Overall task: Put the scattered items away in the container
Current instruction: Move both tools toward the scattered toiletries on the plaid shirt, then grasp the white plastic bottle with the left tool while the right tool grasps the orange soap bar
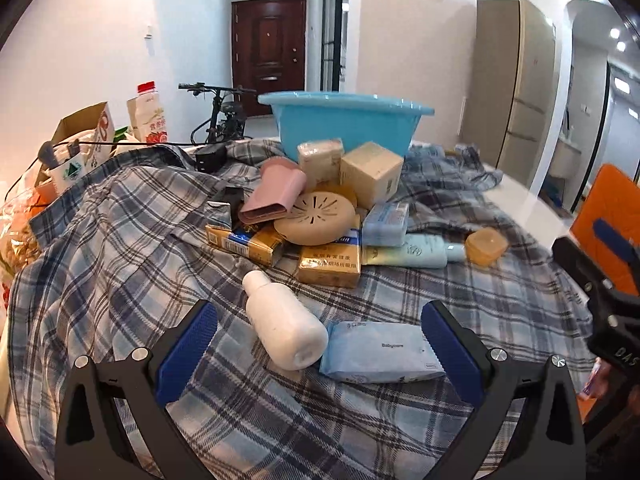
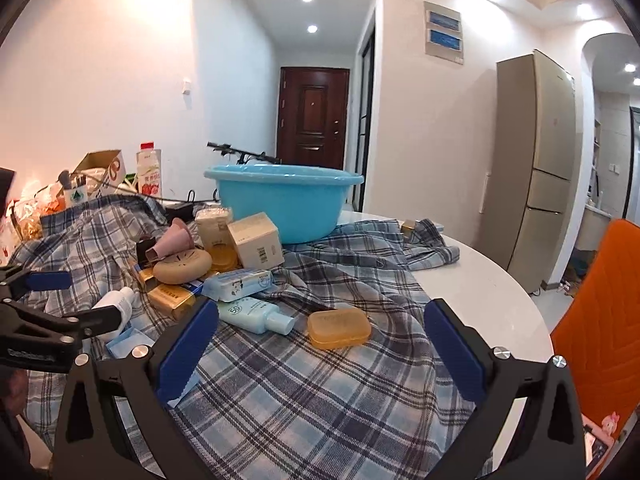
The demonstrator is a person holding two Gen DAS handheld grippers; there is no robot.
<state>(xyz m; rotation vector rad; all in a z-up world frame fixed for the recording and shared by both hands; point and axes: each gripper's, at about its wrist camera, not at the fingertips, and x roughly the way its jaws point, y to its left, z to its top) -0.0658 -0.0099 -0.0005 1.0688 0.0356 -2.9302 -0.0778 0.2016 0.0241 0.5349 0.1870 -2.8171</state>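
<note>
Left wrist view: the left gripper (image 1: 320, 338) stands wide apart and holds nothing. Between its blue pads lie a white plastic bottle (image 1: 282, 322), toward the left finger, and a pale blue soft tissue pack (image 1: 378, 354), against the right finger. The bottle's long axis runs away from the tool and a little leftward, cap end far, base end near, so the fingers already straddle its width. The tissue pack lies crosswise, its long side spanning left to right. Beyond them sits the heap of boxes and packets, and behind that the light blue plastic basin (image 1: 344, 120), straight ahead and well apart on the blue plaid cloth (image 1: 120, 240).

In the right wrist view the right gripper (image 2: 320, 340) is likewise spread wide and empty. Just ahead, between its fingers and right of centre, rests a translucent orange soap box (image 2: 339, 327), long axis crosswise; a pale blue sunscreen tube (image 2: 256, 316) lies just left of it, beside the left finger.

My judgement: the left tool is nearer the bottle, the right nearer the soap box.
</note>
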